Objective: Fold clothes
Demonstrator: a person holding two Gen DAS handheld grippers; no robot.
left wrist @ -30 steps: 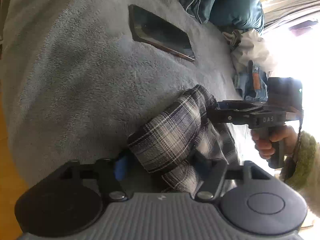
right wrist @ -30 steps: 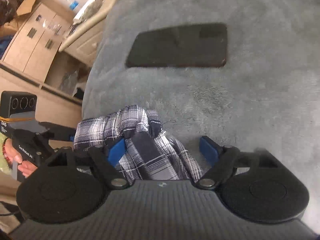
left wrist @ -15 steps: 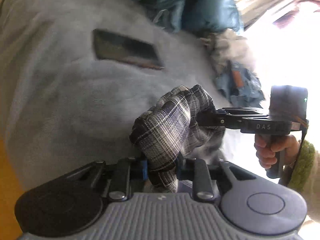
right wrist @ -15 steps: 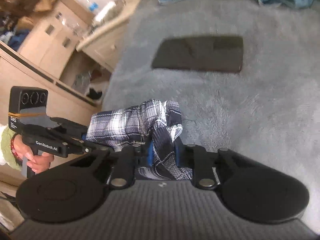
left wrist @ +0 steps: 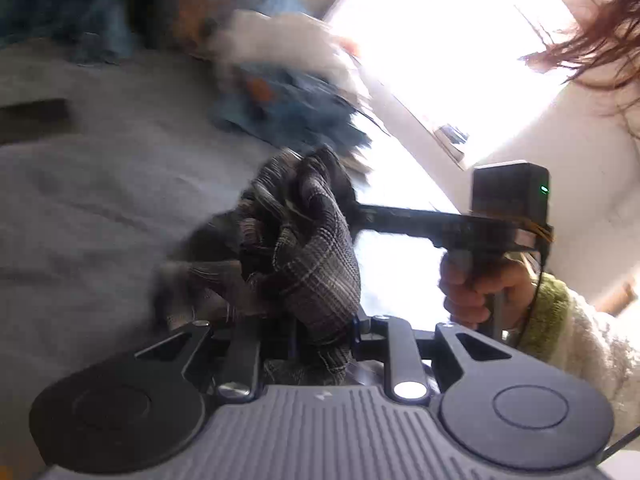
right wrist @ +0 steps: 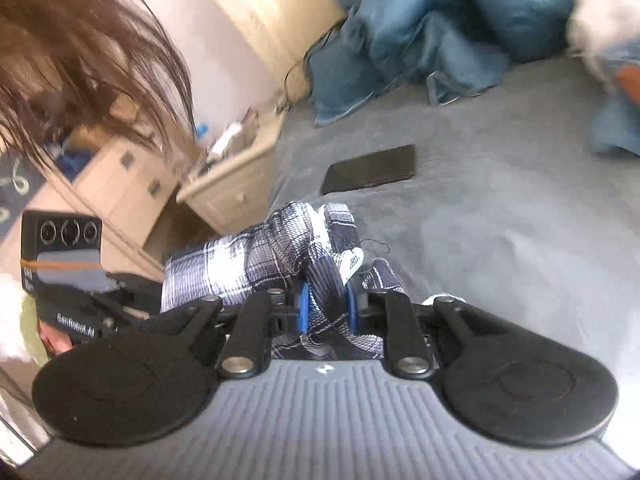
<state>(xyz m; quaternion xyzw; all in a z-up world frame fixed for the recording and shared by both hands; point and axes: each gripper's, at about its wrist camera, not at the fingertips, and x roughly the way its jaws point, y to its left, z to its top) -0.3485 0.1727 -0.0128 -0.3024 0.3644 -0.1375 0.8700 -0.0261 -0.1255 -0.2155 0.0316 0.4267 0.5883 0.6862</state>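
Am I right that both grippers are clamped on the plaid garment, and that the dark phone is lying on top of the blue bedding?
Not quite: the phone lies on the grey blanket, apart from the blue bedding, as the right wrist view shows. The rest holds: the left gripper and the right gripper are both clamped on the plaid garment.

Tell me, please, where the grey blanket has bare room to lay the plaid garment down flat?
The widest bare stretch of grey blanket lies right of the black phone, between it and the gripped plaid garment. The far end is crowded: blue bedding and a white and denim pile.
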